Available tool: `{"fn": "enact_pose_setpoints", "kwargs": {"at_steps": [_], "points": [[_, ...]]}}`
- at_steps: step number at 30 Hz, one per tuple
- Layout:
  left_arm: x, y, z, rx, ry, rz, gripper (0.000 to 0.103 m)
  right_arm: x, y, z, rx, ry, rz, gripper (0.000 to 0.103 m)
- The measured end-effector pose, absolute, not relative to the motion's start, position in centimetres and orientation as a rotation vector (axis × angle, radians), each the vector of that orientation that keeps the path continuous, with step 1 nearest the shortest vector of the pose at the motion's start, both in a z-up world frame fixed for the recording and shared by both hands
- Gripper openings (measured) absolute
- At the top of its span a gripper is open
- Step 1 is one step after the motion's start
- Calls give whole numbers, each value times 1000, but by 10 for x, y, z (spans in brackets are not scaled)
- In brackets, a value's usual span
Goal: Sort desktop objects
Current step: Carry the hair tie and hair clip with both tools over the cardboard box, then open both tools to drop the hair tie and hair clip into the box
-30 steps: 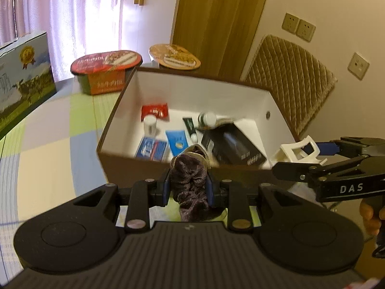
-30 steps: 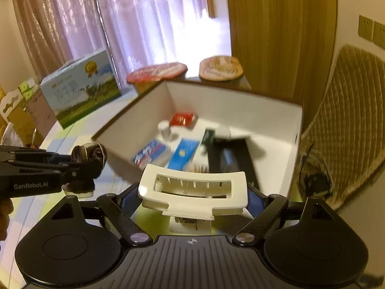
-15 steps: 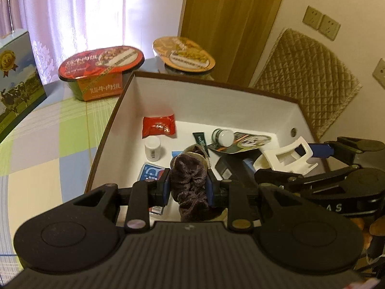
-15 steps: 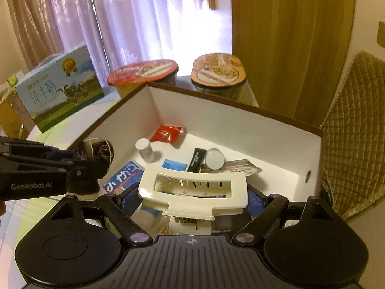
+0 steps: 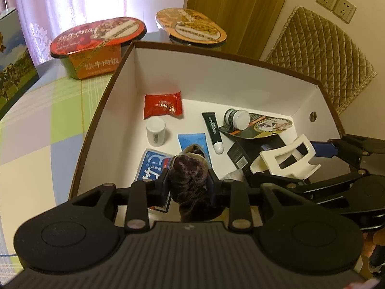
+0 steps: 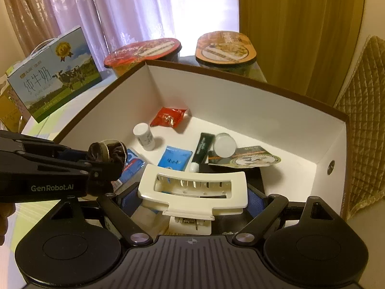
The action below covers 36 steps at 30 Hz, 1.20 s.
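Tongs first: our left gripper [image 5: 188,183] is pinched tight on a dark brown scrunchie [image 5: 190,180], and our right gripper [image 6: 192,193] is clamped across a white hair claw clip [image 6: 193,189]. Both loads hang over the near edge of the open white box [image 6: 252,110], the scrunchie toward its near-left corner, the clip toward the near-right part.

What the coming move turns on, we judge, is what lies straight under each load. Under the scrunchie sit a blue tissue pack [image 5: 151,166] and, just beyond, a blue sachet [image 5: 192,141]. The clip's long axis runs across our right fingers, roughly parallel to the near edge, and below it lies a black carton [image 5: 243,154]. Either drop would land on things already in the box; bare floor shows only further in.

Deeper in we see a small white bottle [image 6: 144,136], a red snack packet [image 6: 168,117] toward the far-left corner, a dark green tube [image 6: 201,151] and a white-capped jar [image 6: 225,144] resting on a printed pouch [image 6: 250,160].

Each tool is nearer its own side, so we see no call to cross them.
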<state>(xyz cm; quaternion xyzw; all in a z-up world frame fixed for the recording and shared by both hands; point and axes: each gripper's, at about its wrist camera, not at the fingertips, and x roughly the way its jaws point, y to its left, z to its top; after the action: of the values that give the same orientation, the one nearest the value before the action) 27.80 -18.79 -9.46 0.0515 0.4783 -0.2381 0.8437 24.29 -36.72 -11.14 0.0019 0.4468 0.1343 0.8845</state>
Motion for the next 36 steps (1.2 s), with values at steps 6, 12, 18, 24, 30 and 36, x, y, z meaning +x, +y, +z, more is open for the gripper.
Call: {"fn": "enact_pose_setpoints", "kwargs": {"at_steps": [6,12,18,24,30,36], "points": [[279,-187,-96,131,1008,-495,38,245,-367,-115,10,942,276,85],[279,-183,-94,131,1002,-485,52,243,-367,-115,13,948,273,85],[277,-179,-87,134,983,-468,68,240,-367,-116,9,953,278,85],[278,-174,-83,135,976,-452,72,240,-364,-118,2,958,284,85],[279,-170,-81,131,970,-443,73,241,-358,-120,-10,949,296,85],[279,-169,-81,131,966,-439,75,241,-350,-121,-22,905,324,90]]}}
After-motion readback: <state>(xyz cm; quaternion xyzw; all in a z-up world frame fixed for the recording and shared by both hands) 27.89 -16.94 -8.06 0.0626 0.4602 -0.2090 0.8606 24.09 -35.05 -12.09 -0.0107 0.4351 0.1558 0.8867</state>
